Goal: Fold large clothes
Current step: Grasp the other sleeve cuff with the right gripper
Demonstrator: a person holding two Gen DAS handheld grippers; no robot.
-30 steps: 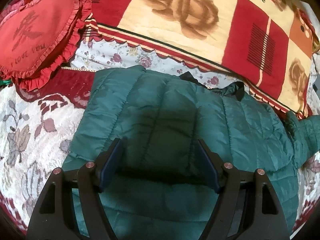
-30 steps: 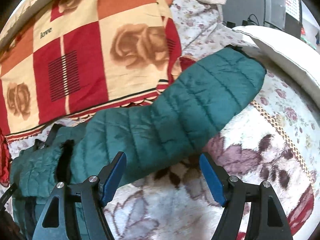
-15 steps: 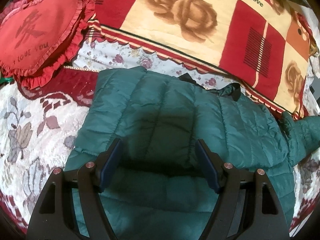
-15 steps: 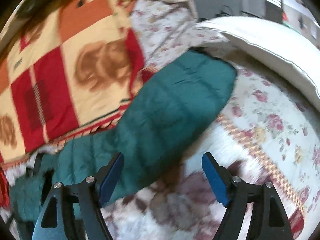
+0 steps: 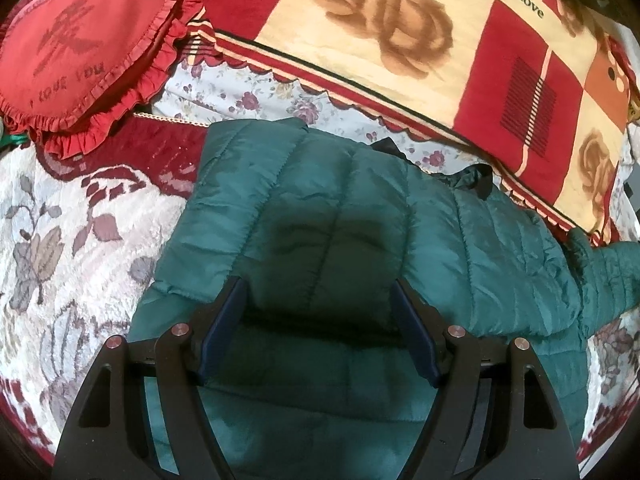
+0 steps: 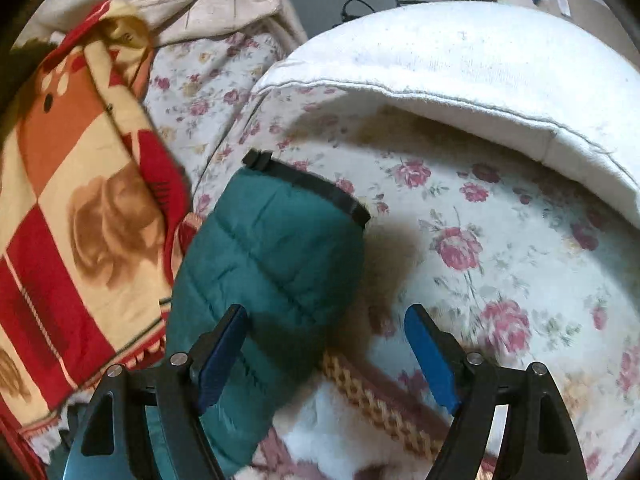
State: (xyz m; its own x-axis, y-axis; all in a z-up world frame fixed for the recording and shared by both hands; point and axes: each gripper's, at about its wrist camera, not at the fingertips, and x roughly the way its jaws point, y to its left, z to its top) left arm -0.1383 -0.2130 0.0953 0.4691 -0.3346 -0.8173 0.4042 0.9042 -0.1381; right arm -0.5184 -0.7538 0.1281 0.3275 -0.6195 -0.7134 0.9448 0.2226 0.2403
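Overhead, left gripper point(image 5: 318, 330) stood open above the green puffer jacket point(image 5: 360, 208); right gripper point(image 6: 326, 354), just widening, held nothing over its sleeve point(image 6: 272, 264).

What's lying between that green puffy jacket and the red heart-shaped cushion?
In the left wrist view, only bedding: a strip of dark red, flower-patterned bedspread separates the green jacket from the heart cushion. No loose object lies there.

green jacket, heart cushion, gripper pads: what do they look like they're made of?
Green jacket: thin, slightly shiny woven shell, likely nylon or polyester, with stitched puffy channels suggesting padding.
Heart cushion: matte red fabric with a ruffled edge and woven-in lettering.
Left gripper pads: smooth blue facing, plastic or rubber; cannot tell which.
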